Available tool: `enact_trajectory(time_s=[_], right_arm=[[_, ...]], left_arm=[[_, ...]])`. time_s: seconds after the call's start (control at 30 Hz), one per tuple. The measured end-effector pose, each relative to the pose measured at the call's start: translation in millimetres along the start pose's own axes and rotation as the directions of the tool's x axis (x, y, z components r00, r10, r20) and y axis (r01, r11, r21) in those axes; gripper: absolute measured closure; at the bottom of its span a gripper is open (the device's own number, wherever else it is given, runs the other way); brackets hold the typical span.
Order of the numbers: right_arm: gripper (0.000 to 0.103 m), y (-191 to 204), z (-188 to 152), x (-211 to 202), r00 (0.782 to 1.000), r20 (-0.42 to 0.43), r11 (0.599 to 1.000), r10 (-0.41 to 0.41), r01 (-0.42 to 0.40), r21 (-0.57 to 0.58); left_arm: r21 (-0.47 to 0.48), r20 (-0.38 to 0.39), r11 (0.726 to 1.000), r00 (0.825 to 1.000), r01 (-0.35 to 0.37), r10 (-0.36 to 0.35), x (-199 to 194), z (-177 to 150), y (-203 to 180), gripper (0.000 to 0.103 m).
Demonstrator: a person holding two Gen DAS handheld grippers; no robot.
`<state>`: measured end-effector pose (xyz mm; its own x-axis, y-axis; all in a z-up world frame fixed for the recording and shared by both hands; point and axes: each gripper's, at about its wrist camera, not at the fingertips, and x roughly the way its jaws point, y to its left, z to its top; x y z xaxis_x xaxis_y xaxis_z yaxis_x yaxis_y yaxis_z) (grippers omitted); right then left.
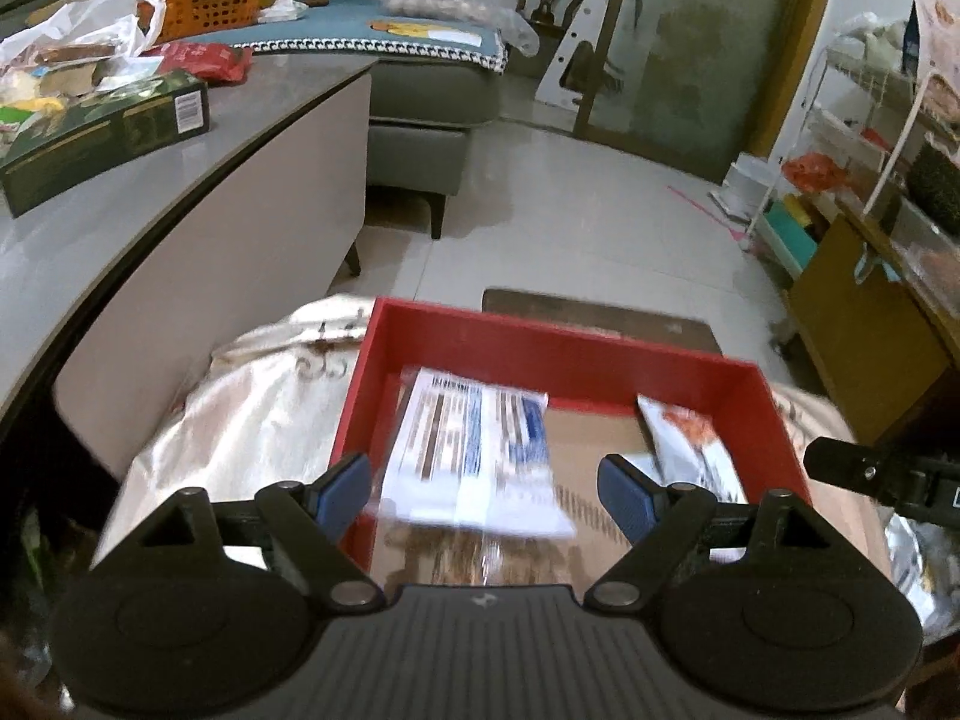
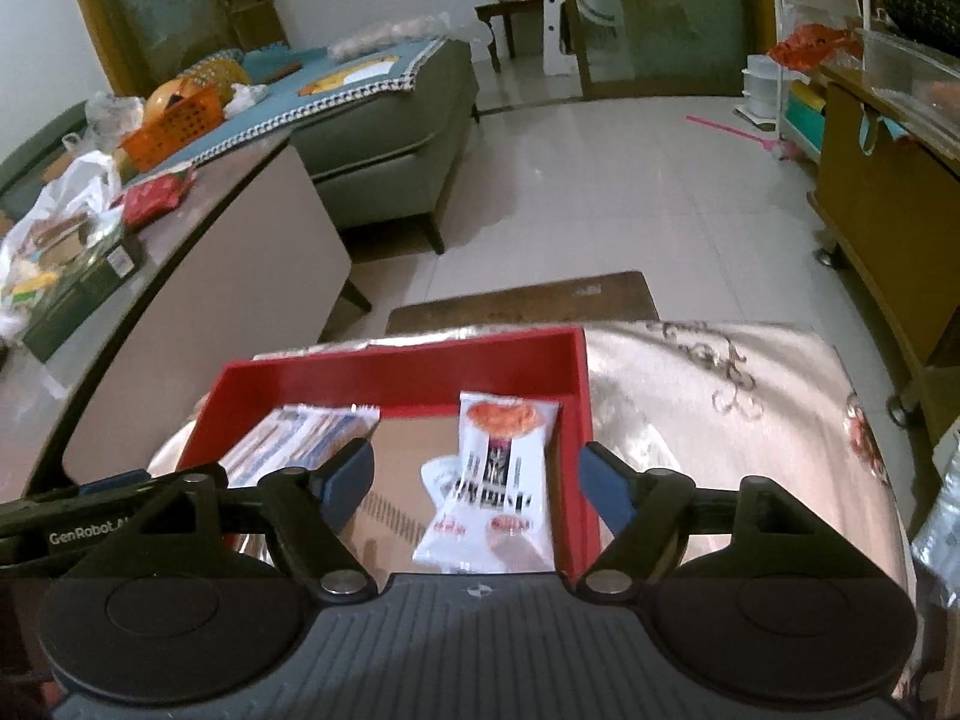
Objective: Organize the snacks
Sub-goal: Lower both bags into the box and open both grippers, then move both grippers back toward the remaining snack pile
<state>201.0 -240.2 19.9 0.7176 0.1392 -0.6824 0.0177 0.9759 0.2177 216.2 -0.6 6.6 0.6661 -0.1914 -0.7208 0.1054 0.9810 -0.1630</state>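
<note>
Two snack packets lie in the red box point(image 2: 414, 375): blue-printed packet point(image 1: 474, 456) at its left wall, orange-printed packet point(image 2: 498, 474) at its right wall. Left gripper point(image 1: 483, 489) and right gripper point(image 2: 477, 477) both gape, holding nothing. Judged: drop step done; next, fetch more snacks from the grey counter point(image 1: 120, 204).

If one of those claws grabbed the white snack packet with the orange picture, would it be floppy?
The white snack packet looks like thin glossy film, so probably light, crinkly and slightly slippery. It lies flat in the red box, so it shouldn't roll.
</note>
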Motion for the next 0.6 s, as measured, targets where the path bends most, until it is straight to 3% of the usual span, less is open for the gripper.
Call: enact_trajectory(time_s=[0.47,0.6], right_arm=[[0.020,-10,-50,-31,0.997,-0.078,1.000,-0.020,0.020,0.004],[0.020,-14,-61,-43,0.996,-0.087,1.000,-0.019,0.020,0.012]], left_arm=[[0.001,-0.145,1.000,0.989,0.019,-0.019,-15,-64,5,0.026],[0.023,-0.163,1.000,0.987,0.000,0.004,-12,-74,2,0.026]])
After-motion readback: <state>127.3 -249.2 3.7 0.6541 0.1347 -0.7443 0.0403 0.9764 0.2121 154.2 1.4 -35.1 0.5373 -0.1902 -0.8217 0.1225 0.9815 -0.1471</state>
